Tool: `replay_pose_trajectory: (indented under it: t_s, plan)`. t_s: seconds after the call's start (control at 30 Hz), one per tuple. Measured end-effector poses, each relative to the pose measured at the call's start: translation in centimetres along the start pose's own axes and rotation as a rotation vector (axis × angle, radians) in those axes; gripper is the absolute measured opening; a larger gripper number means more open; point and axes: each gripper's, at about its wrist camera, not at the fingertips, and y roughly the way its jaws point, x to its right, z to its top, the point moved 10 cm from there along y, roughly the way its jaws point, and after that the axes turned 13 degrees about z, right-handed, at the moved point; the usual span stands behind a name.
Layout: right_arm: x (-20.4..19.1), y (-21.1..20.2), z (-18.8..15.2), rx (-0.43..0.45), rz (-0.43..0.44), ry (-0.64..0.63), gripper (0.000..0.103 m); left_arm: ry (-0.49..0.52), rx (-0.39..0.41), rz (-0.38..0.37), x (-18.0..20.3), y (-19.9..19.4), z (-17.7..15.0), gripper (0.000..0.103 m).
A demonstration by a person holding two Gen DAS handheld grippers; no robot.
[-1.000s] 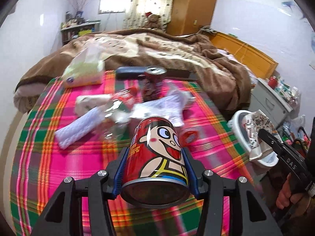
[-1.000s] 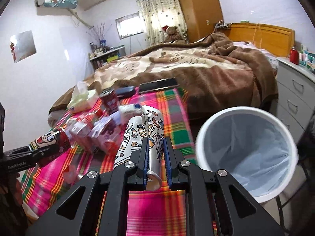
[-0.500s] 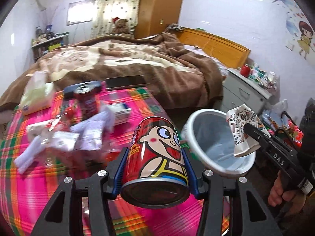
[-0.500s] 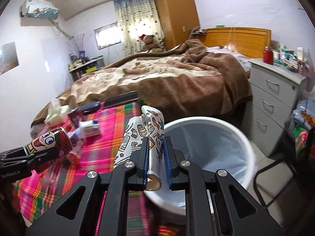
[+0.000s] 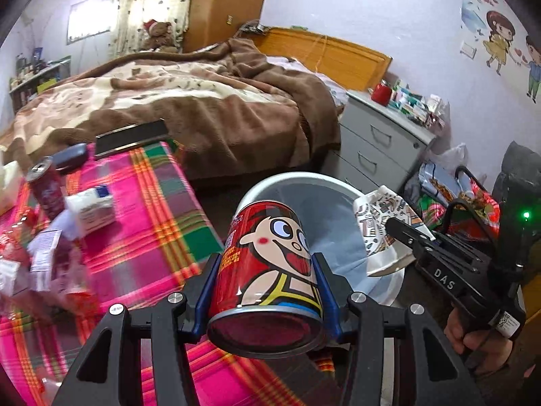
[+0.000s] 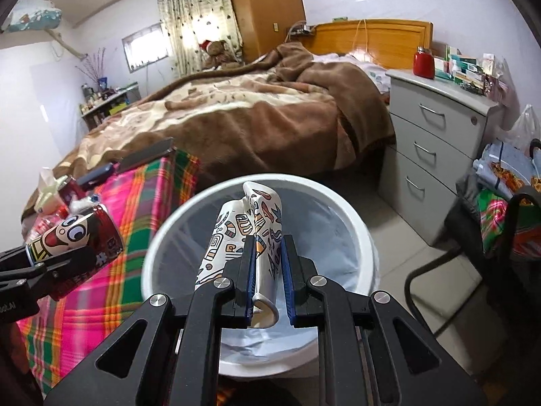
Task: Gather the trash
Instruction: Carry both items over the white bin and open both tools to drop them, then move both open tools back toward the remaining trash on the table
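Note:
My left gripper (image 5: 267, 267) is shut on a red cartoon can (image 5: 270, 260) and holds it above the plaid table edge, beside the white trash bin (image 5: 290, 179). My right gripper (image 6: 267, 257) is shut on a crushed patterned paper cup (image 6: 247, 233) and holds it right over the open bin (image 6: 358, 230), which has a grey liner. The can also shows in the right wrist view (image 6: 74, 240), left of the bin. The cup shows in the left wrist view (image 5: 382, 223) at the bin's right rim.
The plaid table (image 5: 145, 237) holds another red can (image 5: 45, 186), a white packet (image 5: 91, 206), wrappers (image 5: 44, 253) and a black tablet (image 5: 132, 135). A bed with a brown blanket (image 6: 253, 118) lies behind. A grey drawer unit (image 6: 436, 135) and a chair with bags (image 6: 500, 220) stand right.
Both grippers swung right from over the table toward the bin. The paper cup now hangs over the bin opening, and the red can is next to the bin's rim.

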Motion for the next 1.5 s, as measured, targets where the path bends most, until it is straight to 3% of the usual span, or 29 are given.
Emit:
replay_pose_trajectory:
  t_s: [0.4, 0.47, 0.53, 0.57, 0.97, 1.5]
  plan:
    - [1.7, 0.8, -0.7, -0.069, -0.013, -0.027, 0.017, 0.020, -0.051, -0.042, 3.2, 3.7, -0.2, 0.053]
    - [2.0, 0.9, -0.7, -0.066, -0.029, -0.028, 0.028, 0.012, -0.044, -0.044, 3.1, 3.7, 0.0, 0.062]
    - [1.9, 0.7, -0.7, -0.061, -0.019, -0.018, 0.050, 0.001, -0.038, -0.036, 2.9, 3.5, 0.2, 0.066]
    - [1.8, 0.7, -0.7, -0.056, -0.012, -0.014, 0.051, -0.004, -0.035, -0.046, 2.9, 3.4, 0.2, 0.066]
    - [-0.4, 0.1, -0.1, -0.017, 0.004, -0.013, 0.051, -0.045, -0.002, 0.026, -0.8, 0.9, -0.3, 0.067]
    - [-7.1, 0.1, -0.1, 0.010, 0.101, -0.085, 0.051, -0.155, 0.046, 0.138, -8.3, -3.4, -2.4, 0.067]
